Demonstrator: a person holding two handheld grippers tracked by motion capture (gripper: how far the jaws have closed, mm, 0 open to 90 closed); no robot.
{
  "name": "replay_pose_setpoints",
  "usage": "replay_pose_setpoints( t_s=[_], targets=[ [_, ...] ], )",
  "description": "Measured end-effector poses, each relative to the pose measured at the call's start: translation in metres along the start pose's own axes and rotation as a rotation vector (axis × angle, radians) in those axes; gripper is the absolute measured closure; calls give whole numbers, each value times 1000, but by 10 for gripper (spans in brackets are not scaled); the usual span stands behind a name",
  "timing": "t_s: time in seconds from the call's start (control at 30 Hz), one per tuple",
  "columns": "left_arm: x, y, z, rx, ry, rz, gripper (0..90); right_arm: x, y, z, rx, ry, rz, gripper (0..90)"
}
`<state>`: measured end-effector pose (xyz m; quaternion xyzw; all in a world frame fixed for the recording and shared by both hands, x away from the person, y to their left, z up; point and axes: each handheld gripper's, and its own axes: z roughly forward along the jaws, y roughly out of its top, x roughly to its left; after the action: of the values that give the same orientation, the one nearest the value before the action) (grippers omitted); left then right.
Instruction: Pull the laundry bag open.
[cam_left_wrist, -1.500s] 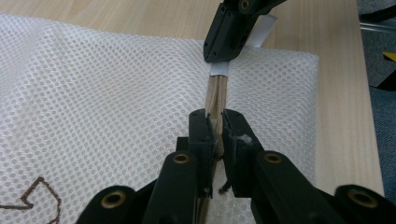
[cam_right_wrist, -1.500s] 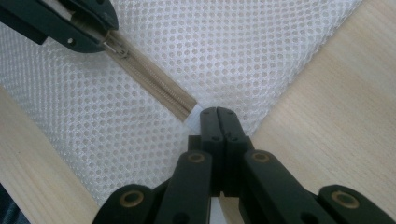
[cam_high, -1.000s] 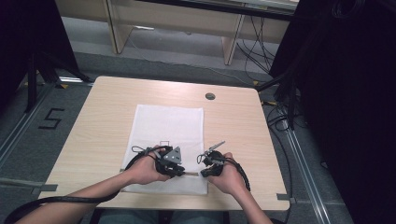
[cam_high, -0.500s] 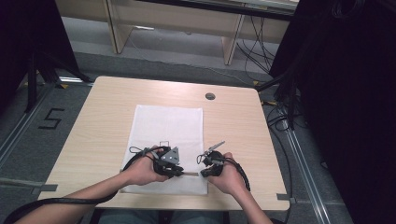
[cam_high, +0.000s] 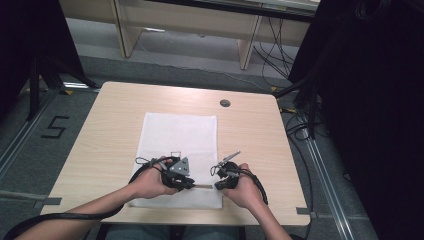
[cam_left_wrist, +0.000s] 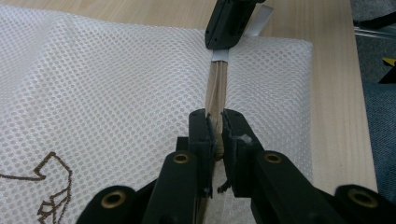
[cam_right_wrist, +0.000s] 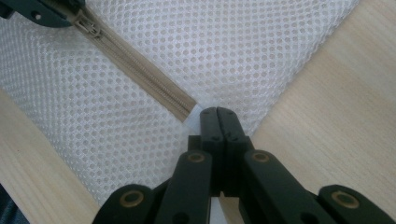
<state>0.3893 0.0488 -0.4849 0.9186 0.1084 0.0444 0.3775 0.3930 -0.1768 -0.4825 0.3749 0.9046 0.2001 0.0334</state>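
Observation:
A white mesh bag (cam_high: 180, 135) lies flat on the wooden table (cam_high: 110, 130), with a beige zipper (cam_high: 205, 185) along its near edge. In the left gripper view my left gripper (cam_left_wrist: 215, 123) is shut on the zipper pull, and the zipper (cam_left_wrist: 215, 88) runs straight ahead to the other gripper (cam_left_wrist: 229, 23). My right gripper (cam_right_wrist: 217, 112) is shut on the white fabric tab at the end of the zipper (cam_right_wrist: 140, 70). From above, the left gripper (cam_high: 192, 185) and right gripper (cam_high: 218, 186) face each other a short way apart over the bag's near edge.
A round cable hole (cam_high: 225, 103) sits near the table's far edge. The bag's right corner lies close to the table's near edge (cam_high: 250, 220). A brown stitched logo (cam_left_wrist: 51, 186) marks the mesh. Cables and desk legs stand on the floor beyond the table.

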Motion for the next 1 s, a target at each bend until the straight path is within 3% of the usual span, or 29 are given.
replay_pose_setpoints(
  t_s=[0.23,0.3,0.53,0.6,0.9,1.0],
  targets=[
    [0,0,0,-1,-1,-4,824,0,0,0,-1,0,-2,900],
    [-1,-1,1,-11,-4,-30,824,0,0,0,-2,-1,-3,900],
    [0,-1,1,-20,-3,-22,824,2,0,0,7,-1,16,900],
    [0,-2,-1,1,1,-16,824,3,0,0,12,-2,21,900],
    [0,-4,-3,-18,-2,-37,824,1,0,0,4,-1,2,900],
    [2,-4,-6,-14,-1,-17,824,1,0,0,9,-1,11,900]
  ],
)
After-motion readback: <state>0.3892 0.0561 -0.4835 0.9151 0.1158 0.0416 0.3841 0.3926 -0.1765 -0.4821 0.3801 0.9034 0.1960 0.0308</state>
